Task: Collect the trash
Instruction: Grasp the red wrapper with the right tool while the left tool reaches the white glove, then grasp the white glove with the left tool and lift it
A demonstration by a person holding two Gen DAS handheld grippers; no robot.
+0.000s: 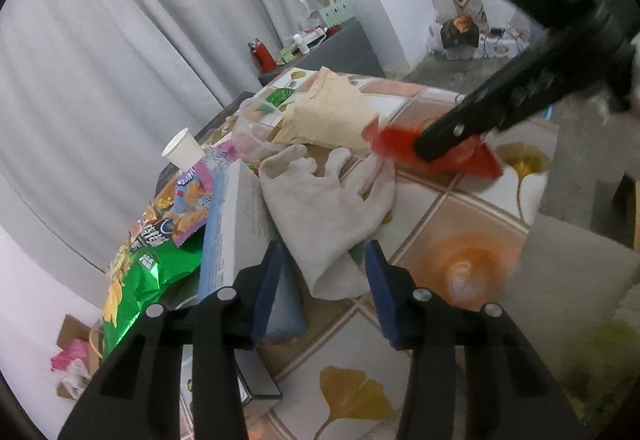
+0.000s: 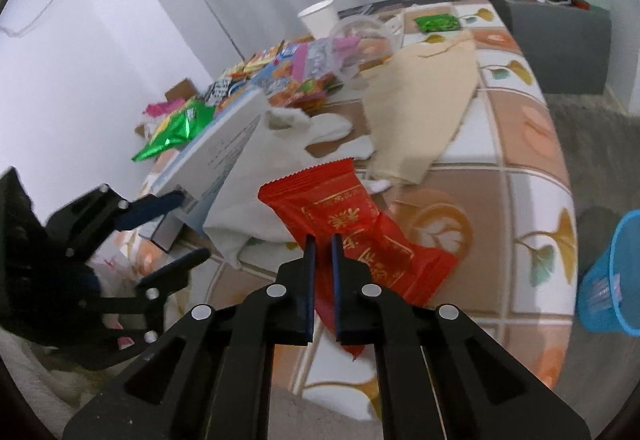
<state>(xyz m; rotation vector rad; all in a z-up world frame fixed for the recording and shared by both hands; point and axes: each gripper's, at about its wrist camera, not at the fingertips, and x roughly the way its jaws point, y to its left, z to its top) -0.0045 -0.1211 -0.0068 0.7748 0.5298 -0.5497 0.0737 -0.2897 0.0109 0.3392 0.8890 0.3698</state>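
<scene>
Left wrist view: my left tool [image 1: 324, 272] stands with its blue pads well apart and nothing between them, poised over the cuff of a white glove [image 1: 328, 207] that lies on the tiled bench [image 1: 460, 207]. A book [image 1: 232, 232] leans just left of the glove, touching it, with a green bag [image 1: 148, 272] and a pink packet [image 1: 196, 195] beyond it. A paper cup [image 1: 182, 151] and a clear cup [image 1: 252, 131] sit farther back, beside a tan paper bag [image 1: 328, 115]. My right tool [image 1: 430, 145] enters from the upper right, its tip on a red wrapper [image 1: 468, 155] just past the glove's fingers. Right wrist view: my right tool [image 2: 323, 240] has its fingers drawn close with the red wrapper [image 2: 360, 224] pinched between them; the wrapper lies over the bench [image 2: 520, 199], next to the glove [image 2: 272, 159] and the tan bag [image 2: 424, 107]. My left tool [image 2: 184, 228] shows at the left, spread wide, its upper finger against the book [image 2: 224, 147]. A blue bin [image 2: 616, 276] stands on the floor, off the bench's right edge.
</scene>
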